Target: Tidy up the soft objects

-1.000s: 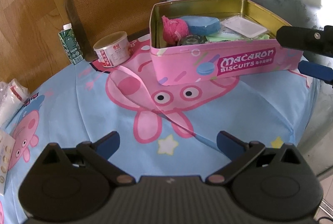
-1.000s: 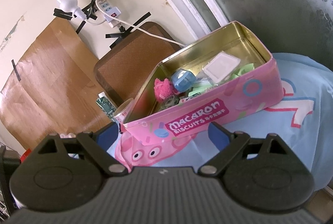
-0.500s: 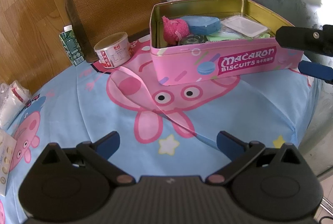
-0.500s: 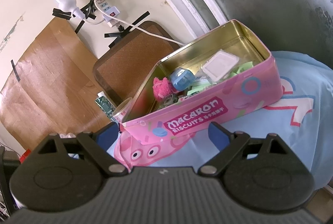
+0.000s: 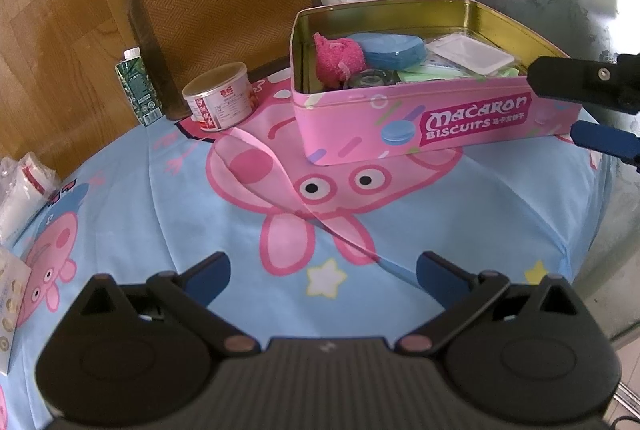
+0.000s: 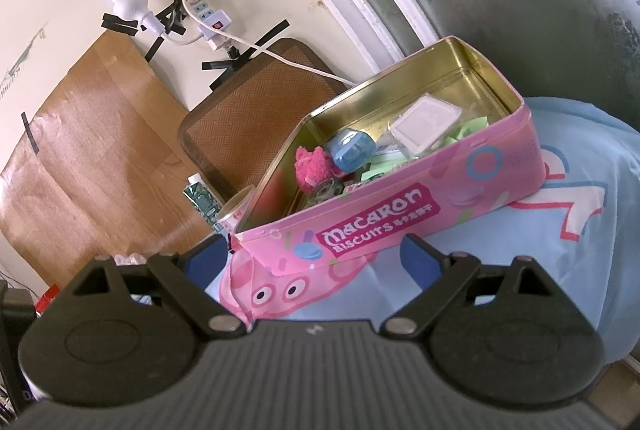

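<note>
Both my grippers are empty, fingers spread wide apart: left gripper (image 5: 323, 272) hangs back over the blue cartoon-pig cloth on the round desk (image 5: 132, 198), right gripper (image 6: 310, 250) sits just off the right end of the open pink rectangular "Macaron Biscuits" tin (image 5: 420, 122), in the left view poking in at 3 o'clock. I judge this as a standoff pose: nothing gripped, both cameras aimed at the tin so I can pick a target. The fuzzy pink soft toy (image 5: 338, 58) is inside the tin, jammed in its left end corner, touching the blue oval plastic case (image 5: 394, 48) at its 3 o'clock and a small round dark-rimmed thing (image 5: 368, 78) at its 5 o'clock; white square lidded container (image 5: 468, 52) and green paper bits lie further right. The toy reads roughly ball-like, slightly taller than wide, a nub pointing to 11 o'clock in the left view; true long axis hard to tell. Tin's long axis runs 9-to-3, tilted up on the right in the right view. Round tin can with red label (image 5: 220, 98) and green carton (image 5: 138, 86) stand well apart at 9 o'clock, unused.
</note>
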The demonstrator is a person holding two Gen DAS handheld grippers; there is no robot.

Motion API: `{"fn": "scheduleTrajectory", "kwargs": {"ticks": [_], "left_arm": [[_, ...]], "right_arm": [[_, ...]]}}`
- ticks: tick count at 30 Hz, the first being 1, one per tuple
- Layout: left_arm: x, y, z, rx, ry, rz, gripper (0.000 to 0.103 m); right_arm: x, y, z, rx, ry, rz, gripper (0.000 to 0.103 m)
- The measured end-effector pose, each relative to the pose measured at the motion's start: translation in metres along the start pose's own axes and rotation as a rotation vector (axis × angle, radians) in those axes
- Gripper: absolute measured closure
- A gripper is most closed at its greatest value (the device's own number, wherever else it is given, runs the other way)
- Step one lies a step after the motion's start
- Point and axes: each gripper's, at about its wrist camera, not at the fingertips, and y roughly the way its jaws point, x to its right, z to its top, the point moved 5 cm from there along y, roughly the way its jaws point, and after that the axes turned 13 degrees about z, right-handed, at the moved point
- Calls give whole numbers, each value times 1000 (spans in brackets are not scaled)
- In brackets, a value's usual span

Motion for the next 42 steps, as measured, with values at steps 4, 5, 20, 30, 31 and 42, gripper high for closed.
{"fn": "scheduleTrajectory", "kwargs": {"ticks": [4,5,20,30,31,42], "left_arm": [[1,-2,0,7,2,1,0],[0,-2,0,9,0,1,0],[-5,-4,2,24,-26,13,0],[-8,-2,0,13,-23,15,0],[-8,-2,0,12,-24,16,0],[-11,-1,-2,3,-32,13,0]], "right_arm": [[0,0,0,1,0,-1,8],[0,0,0,1,0,-1,8],[-3,2,-3,-2,-5,-3,8],[-5,4,-3,-14,-13,-1,8],[-5,5,-3,-15,-13,-1,8],[-5,5,-4,-20,-15,-1,8]]}}
